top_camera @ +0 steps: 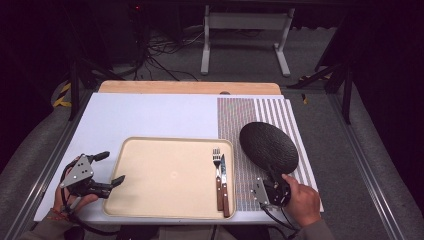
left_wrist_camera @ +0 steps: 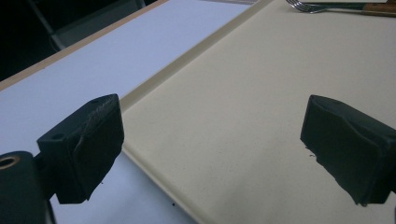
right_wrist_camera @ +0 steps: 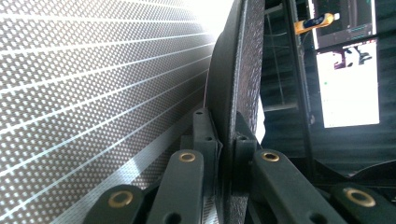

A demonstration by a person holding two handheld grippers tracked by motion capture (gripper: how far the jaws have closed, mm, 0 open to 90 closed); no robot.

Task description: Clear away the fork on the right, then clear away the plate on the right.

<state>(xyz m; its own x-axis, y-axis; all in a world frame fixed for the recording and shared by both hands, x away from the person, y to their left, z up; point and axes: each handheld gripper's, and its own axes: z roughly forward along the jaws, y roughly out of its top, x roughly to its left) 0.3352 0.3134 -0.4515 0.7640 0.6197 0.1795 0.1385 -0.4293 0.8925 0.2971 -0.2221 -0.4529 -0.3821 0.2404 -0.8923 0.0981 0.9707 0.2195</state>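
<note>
Right tongs (top_camera: 268, 176) clamp black plate (top_camera: 268, 145) rim (apparently lifted, tilted).

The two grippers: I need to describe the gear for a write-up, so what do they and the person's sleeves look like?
Both are black. The left gripper has two blocky, padded jaws and a grey three-cornered plate on top. The right gripper has brass-coloured rivets along its jaw links, a small grey plate and a black cable trailing back. The sleeves are olive-grey.

A fork (top_camera: 216, 159) and a knife (top_camera: 224, 182) lie side by side on the beige tray (top_camera: 165, 200).
</note>
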